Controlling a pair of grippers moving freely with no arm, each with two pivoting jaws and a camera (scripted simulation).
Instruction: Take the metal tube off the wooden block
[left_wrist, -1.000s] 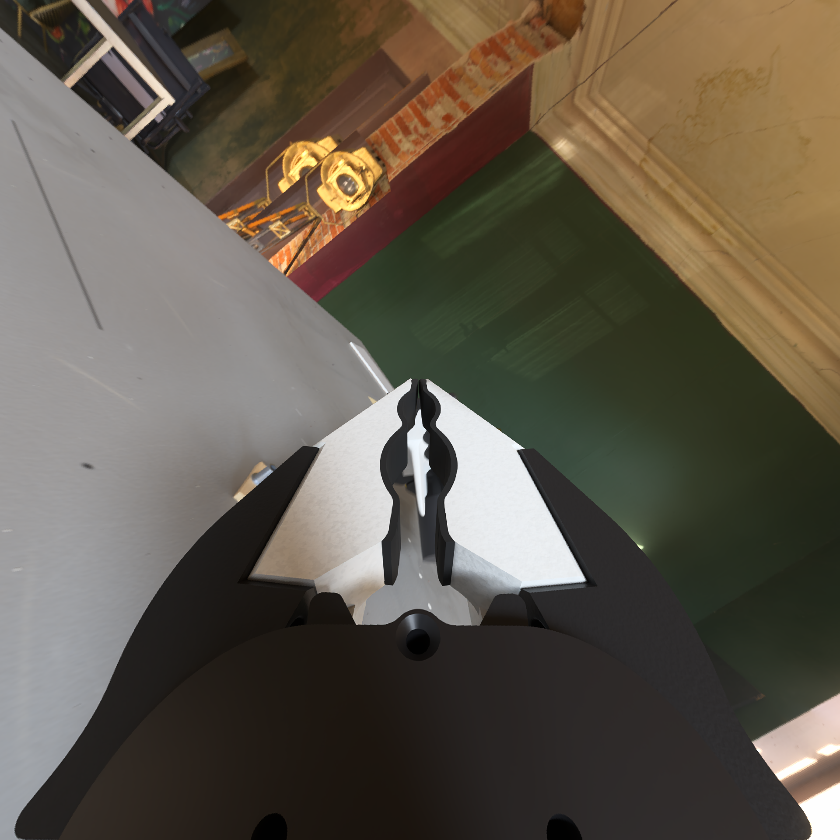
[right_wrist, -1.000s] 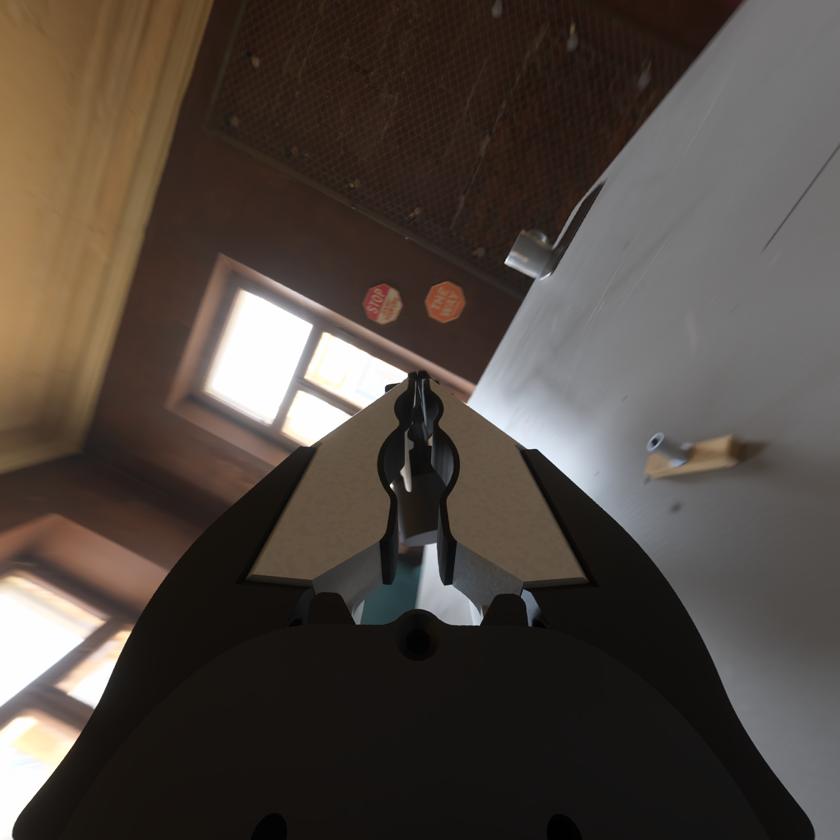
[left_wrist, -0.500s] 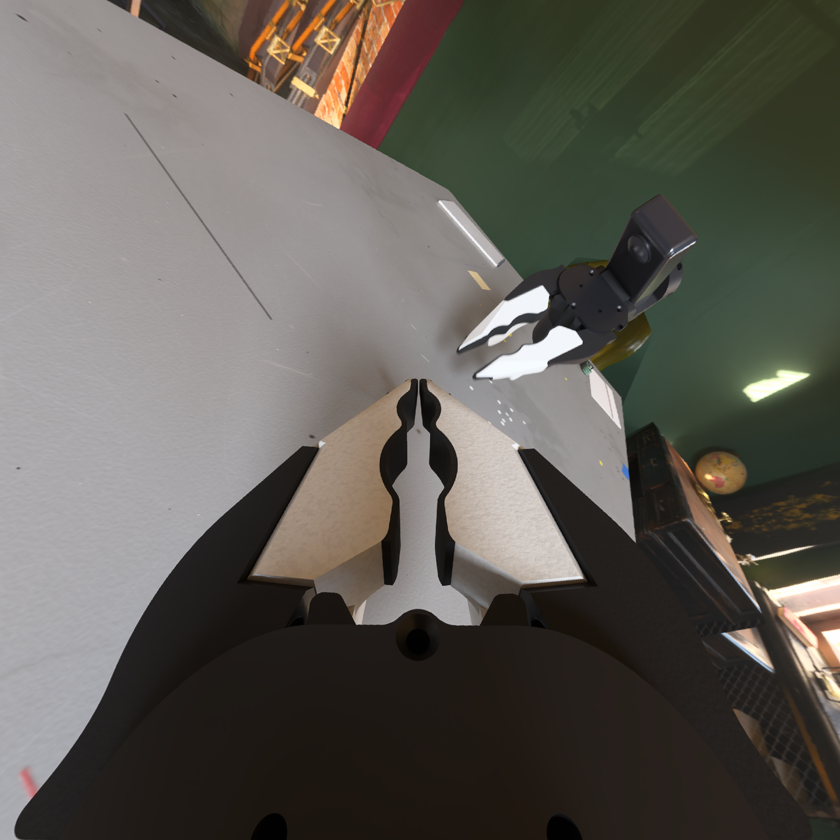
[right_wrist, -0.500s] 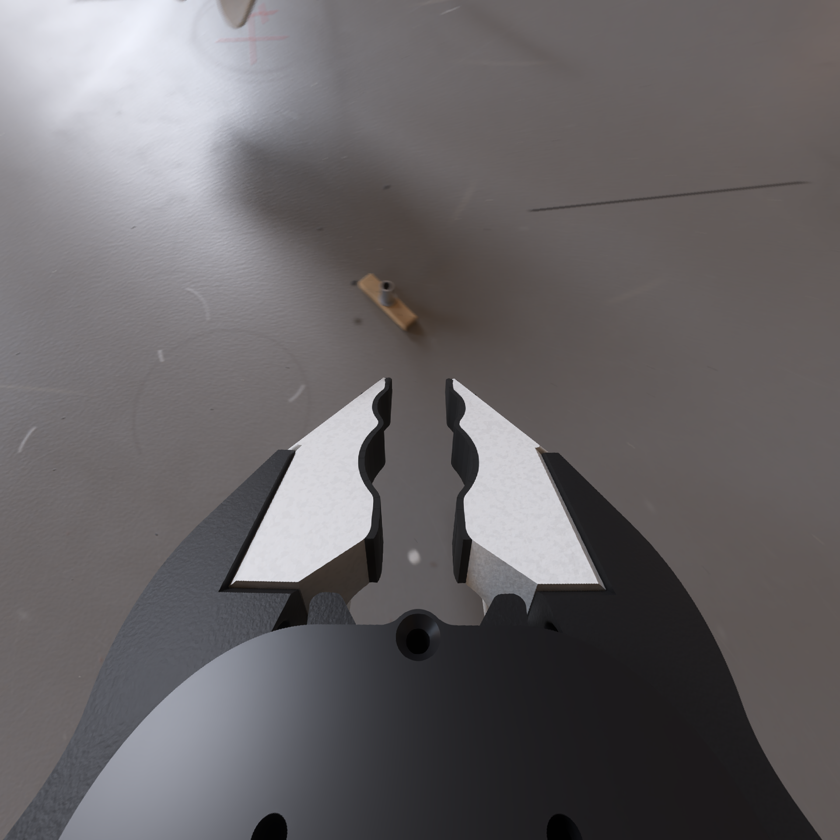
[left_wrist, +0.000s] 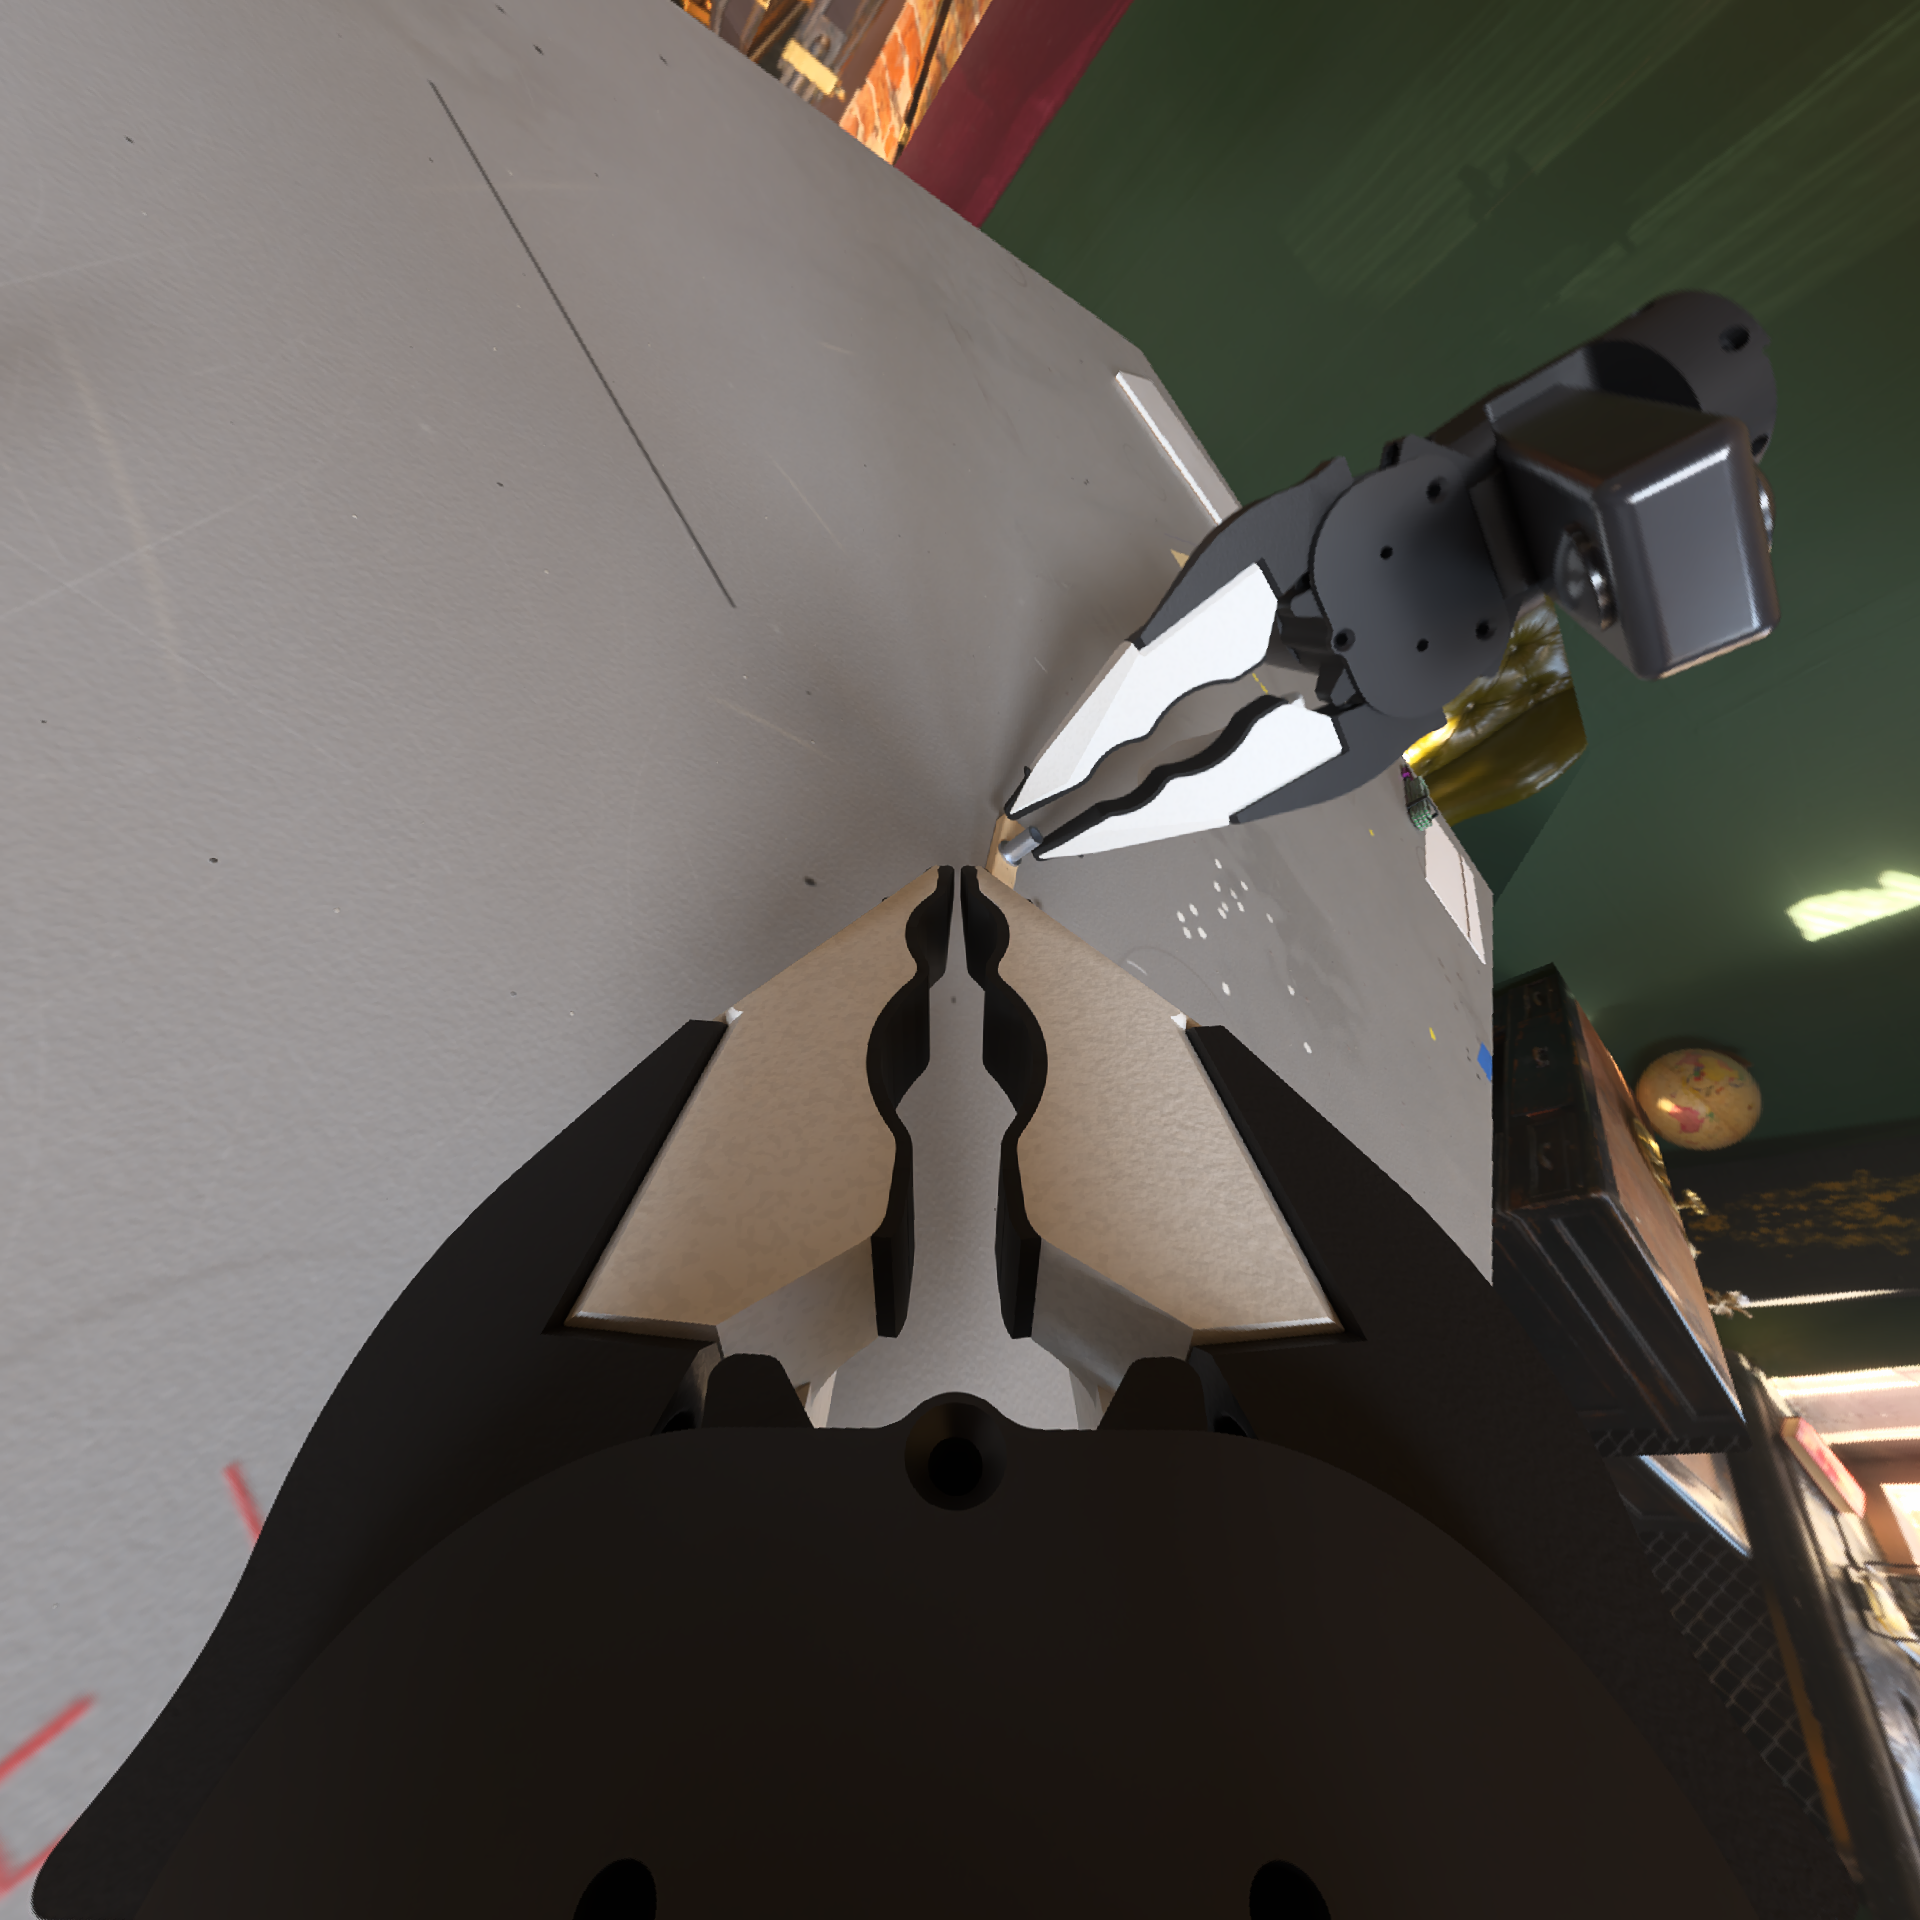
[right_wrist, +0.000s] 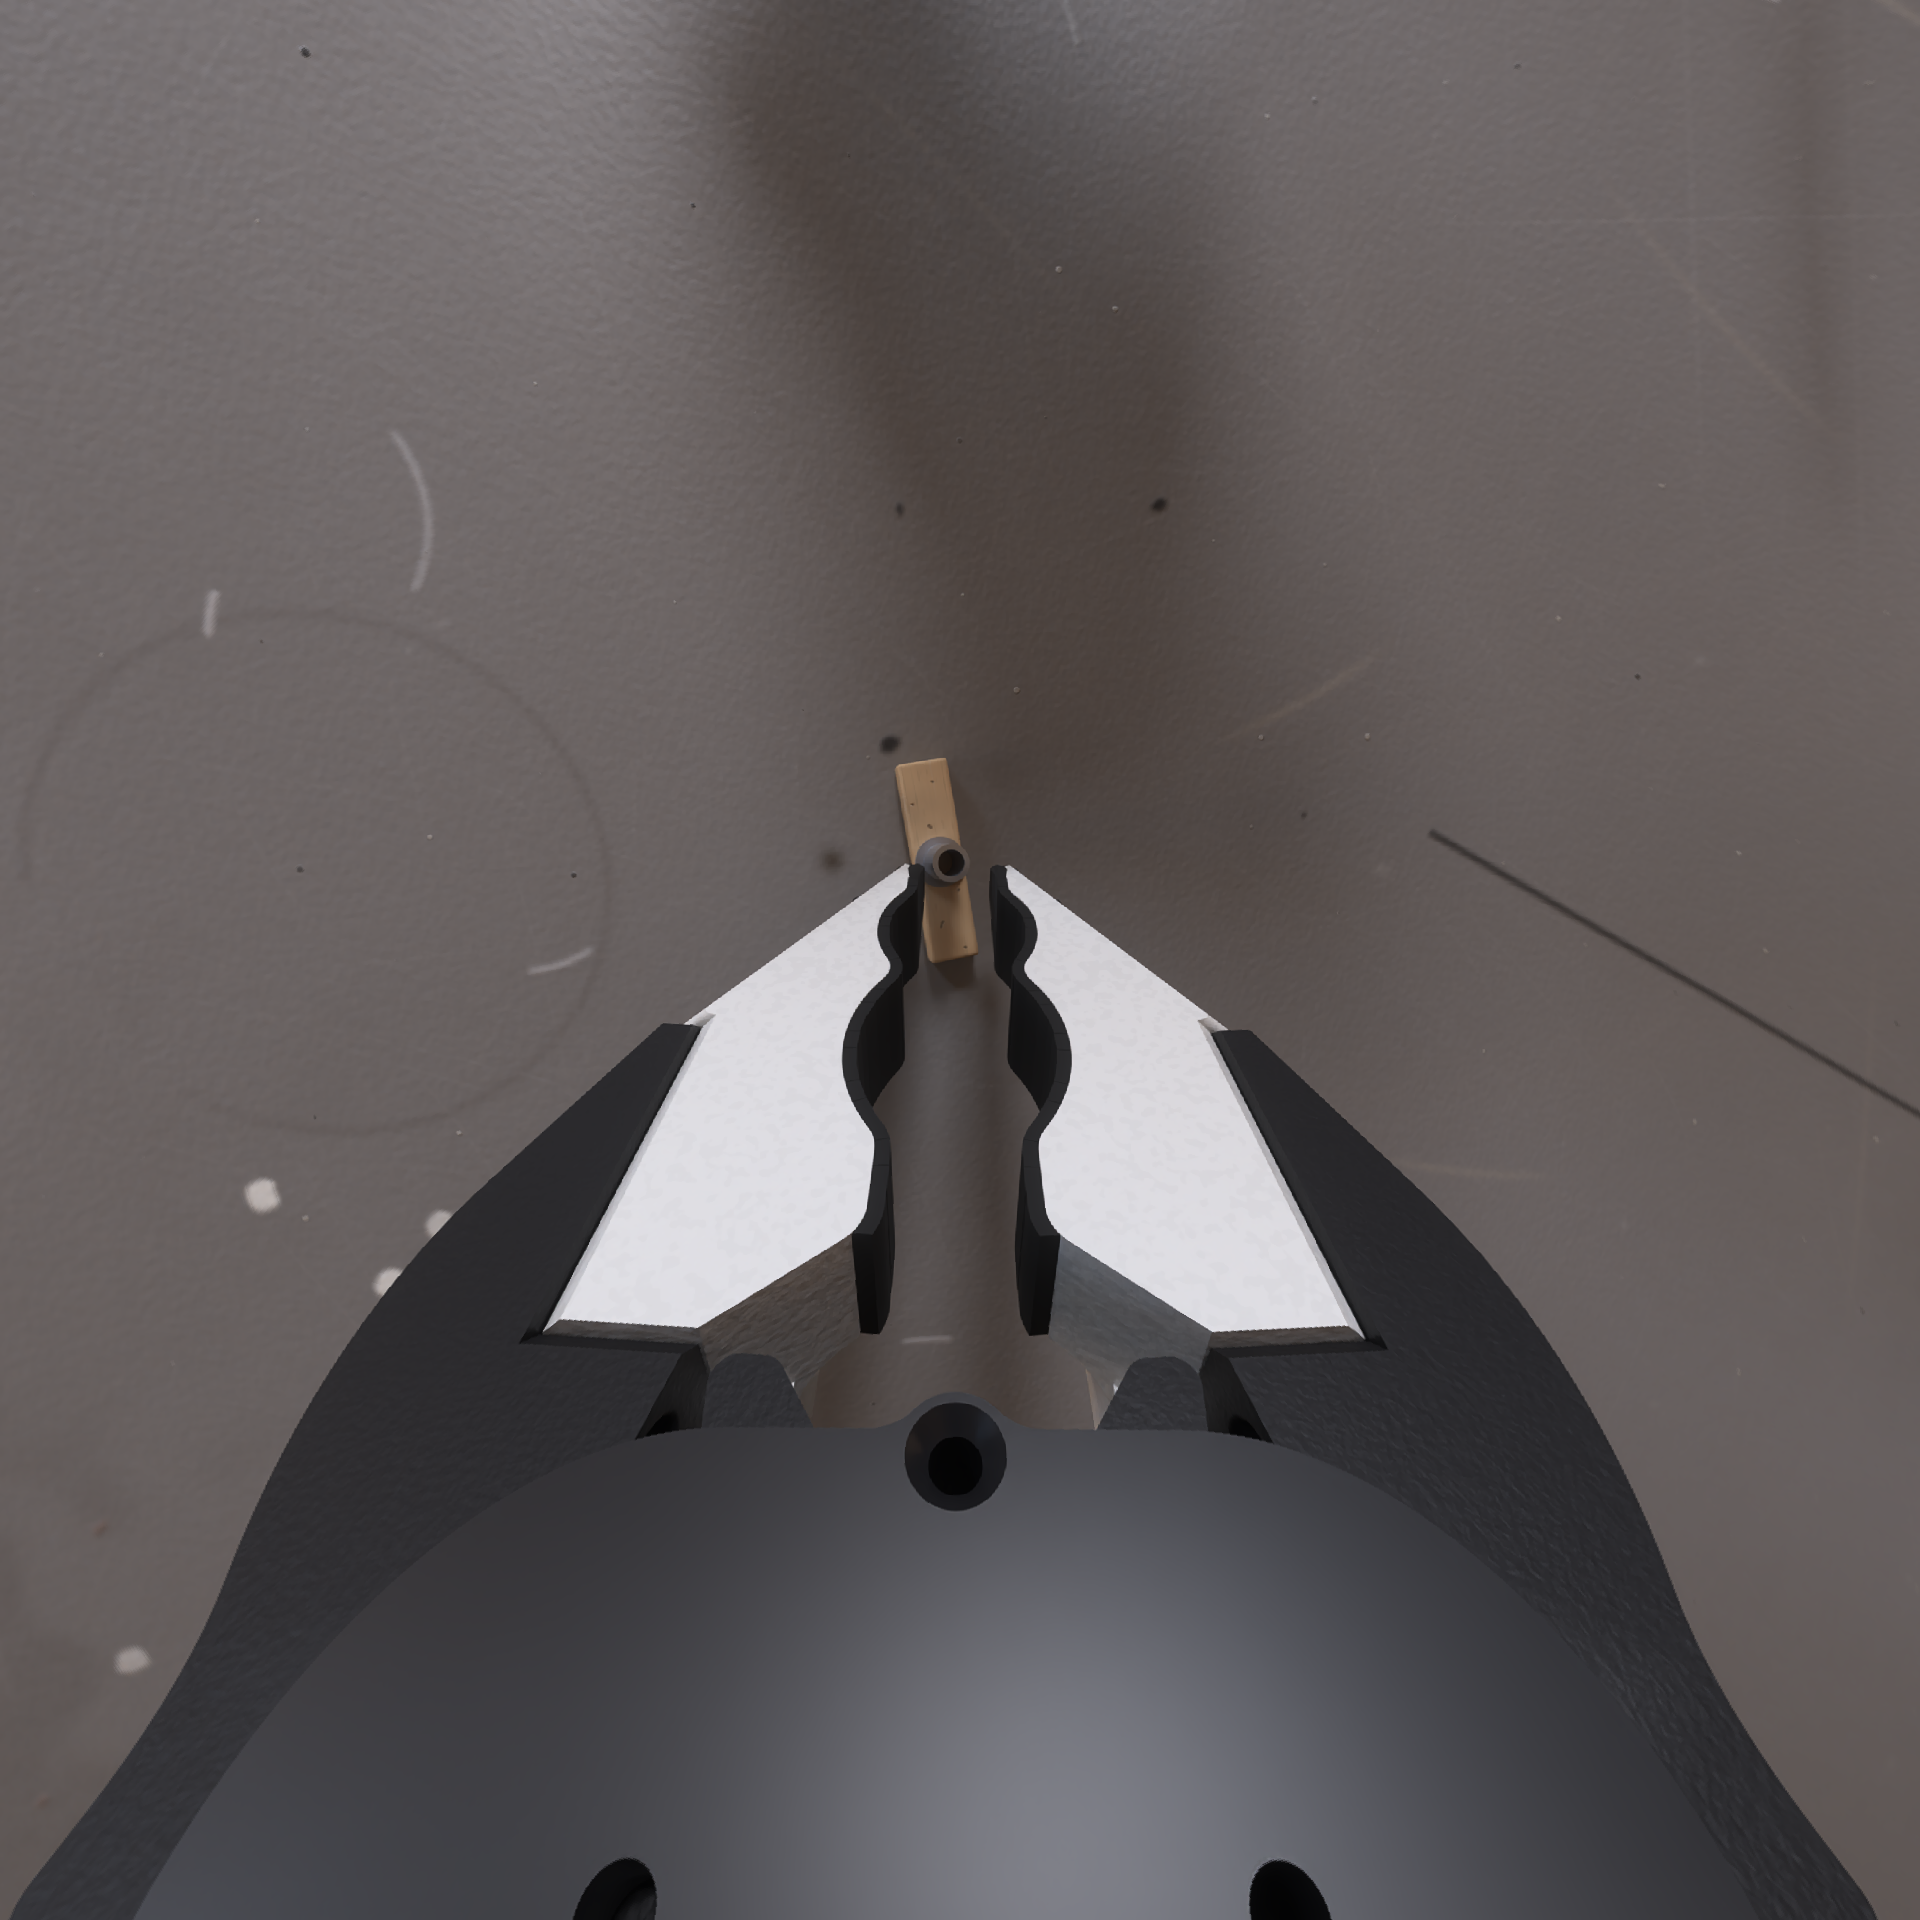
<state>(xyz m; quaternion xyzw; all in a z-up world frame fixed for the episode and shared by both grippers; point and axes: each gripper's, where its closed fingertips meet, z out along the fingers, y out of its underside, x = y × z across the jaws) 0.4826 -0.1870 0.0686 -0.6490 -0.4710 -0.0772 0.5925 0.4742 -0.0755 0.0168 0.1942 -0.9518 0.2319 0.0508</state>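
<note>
A short metal tube (right_wrist: 943, 861) stands upright on a thin wooden block (right_wrist: 928, 805) that lies flat on the grey table (right_wrist: 416, 312). My right gripper (right_wrist: 956, 878) is narrowly open, with its tips on either side of the tube; the tube sits close to the left finger. In the left wrist view the right gripper (left_wrist: 1027, 831) reaches down to the tube (left_wrist: 1016, 849), and only a sliver of the block (left_wrist: 1000, 831) shows. My left gripper (left_wrist: 956, 875) is shut and empty, with its tips pointing just beside the block.
The table's (left_wrist: 416, 727) far edge runs diagonally at the right. A white strip (left_wrist: 1164, 436) lies near that edge. A yellow object (left_wrist: 1496, 727) and a dark case (left_wrist: 1610, 1247) stand beyond it. Red marks (left_wrist: 239, 1507) lie on the table at lower left.
My right gripper has come down to the block and narrowed its jaws around the tube. My left gripper has moved closer to the block and stays shut.
</note>
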